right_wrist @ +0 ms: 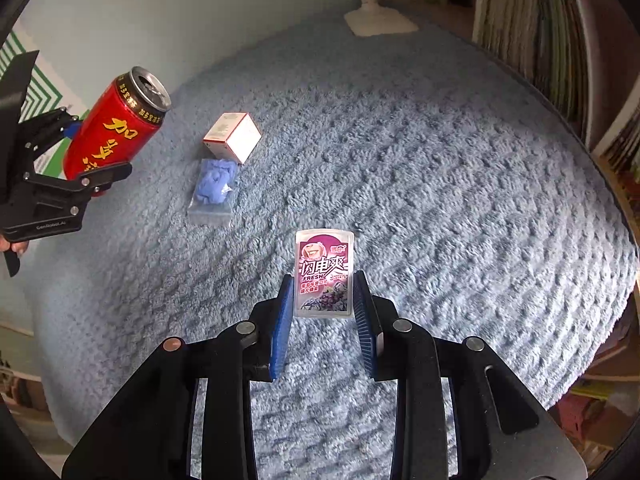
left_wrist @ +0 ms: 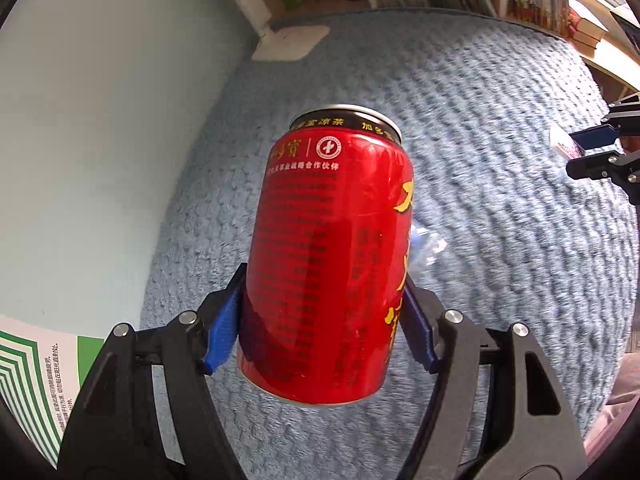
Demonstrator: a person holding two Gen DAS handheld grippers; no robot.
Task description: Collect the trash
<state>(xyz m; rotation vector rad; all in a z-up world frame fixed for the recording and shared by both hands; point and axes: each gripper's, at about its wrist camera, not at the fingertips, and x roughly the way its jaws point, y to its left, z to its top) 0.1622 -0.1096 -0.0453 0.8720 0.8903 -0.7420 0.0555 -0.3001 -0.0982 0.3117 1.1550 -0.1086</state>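
Both pieces lifted clear of the blue rug [right_wrist: 440,160]: left claw [left_wrist: 326,316] clamped on the red can [left_wrist: 328,256], right claw [right_wrist: 324,316] clamped on the mint packet [right_wrist: 324,274]. Next, I judge, carry both to a bin; box [right_wrist: 234,140] and plastic bag [right_wrist: 214,188] remain.

The left hand-held gripper [left_wrist: 326,316] clamped a red can [left_wrist: 328,256] between its blue pads [left_wrist: 222,332], held clear above the blue carpet [left_wrist: 480,160].

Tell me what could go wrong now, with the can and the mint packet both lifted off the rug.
1. The left gripper holds the red drink can low and tilted with its opening exposed; leftover liquid might spill onto the blue rug.
2. The right gripper pinches only the mint packet's lower edges; it could slip.
3. The small white box and bagged gloves may be forgotten.
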